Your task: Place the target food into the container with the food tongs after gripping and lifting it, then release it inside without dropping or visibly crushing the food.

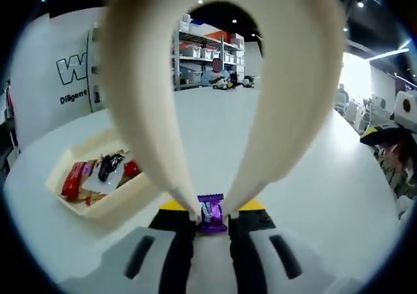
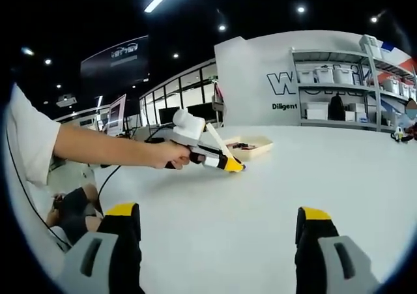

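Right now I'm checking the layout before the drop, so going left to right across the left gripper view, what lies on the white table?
Cream rectangular container of snack packets → purple wrapped candy, pinched between the cream tong tips at the left claw.

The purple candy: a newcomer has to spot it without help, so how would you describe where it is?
Start at the white table and find the cream tray of snacks. Right of it, the left gripper holds cream tongs; the purple candy sits pinched between their tips. It is the lone purple wrapper, outside the tray.
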`<state>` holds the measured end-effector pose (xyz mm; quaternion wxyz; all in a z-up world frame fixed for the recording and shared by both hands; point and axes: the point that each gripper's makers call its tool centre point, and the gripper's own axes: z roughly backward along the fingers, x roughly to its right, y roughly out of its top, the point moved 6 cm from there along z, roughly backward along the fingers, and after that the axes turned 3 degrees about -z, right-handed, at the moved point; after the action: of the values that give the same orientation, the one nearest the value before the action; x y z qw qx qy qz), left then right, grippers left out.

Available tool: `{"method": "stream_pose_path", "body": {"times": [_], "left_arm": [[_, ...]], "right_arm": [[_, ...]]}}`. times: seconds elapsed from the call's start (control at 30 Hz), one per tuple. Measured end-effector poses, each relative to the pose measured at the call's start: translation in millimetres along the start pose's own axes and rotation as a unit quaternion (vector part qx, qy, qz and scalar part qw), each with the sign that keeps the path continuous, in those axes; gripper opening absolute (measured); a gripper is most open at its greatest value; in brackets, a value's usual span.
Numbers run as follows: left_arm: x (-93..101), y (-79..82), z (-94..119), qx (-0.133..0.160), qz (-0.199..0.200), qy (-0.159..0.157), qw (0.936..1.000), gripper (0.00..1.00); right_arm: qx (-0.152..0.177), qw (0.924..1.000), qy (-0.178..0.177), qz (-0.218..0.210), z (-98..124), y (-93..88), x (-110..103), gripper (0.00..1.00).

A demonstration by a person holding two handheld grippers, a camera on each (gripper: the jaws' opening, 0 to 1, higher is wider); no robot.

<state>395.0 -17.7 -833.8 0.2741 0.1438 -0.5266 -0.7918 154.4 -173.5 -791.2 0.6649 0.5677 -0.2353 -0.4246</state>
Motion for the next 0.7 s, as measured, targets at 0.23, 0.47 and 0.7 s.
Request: {"method": "stream_pose_path", "body": {"times": [0.23,0.47,0.7], "left_arm": [[4.7,0.3,0,-0.003,-0.041,0.010,0.9991,0.17],[6.9,0.5,0,-0.002,-0.018,0.029,0.9994,0.15],[3.6,2.6,3,-0.016,-0.012,0.025,0.9995,0.15]], "right_arm": [[-0.007,1.0000,-0.005,-0.001,-2,-2.4,2,0.98],[-0.007,1.0000,0.003,-0.002,-7,-3.7,-5,0.99],[0.008,0.9998,0.007,-0.018,-8,-0.7,-4,0.99]]}}
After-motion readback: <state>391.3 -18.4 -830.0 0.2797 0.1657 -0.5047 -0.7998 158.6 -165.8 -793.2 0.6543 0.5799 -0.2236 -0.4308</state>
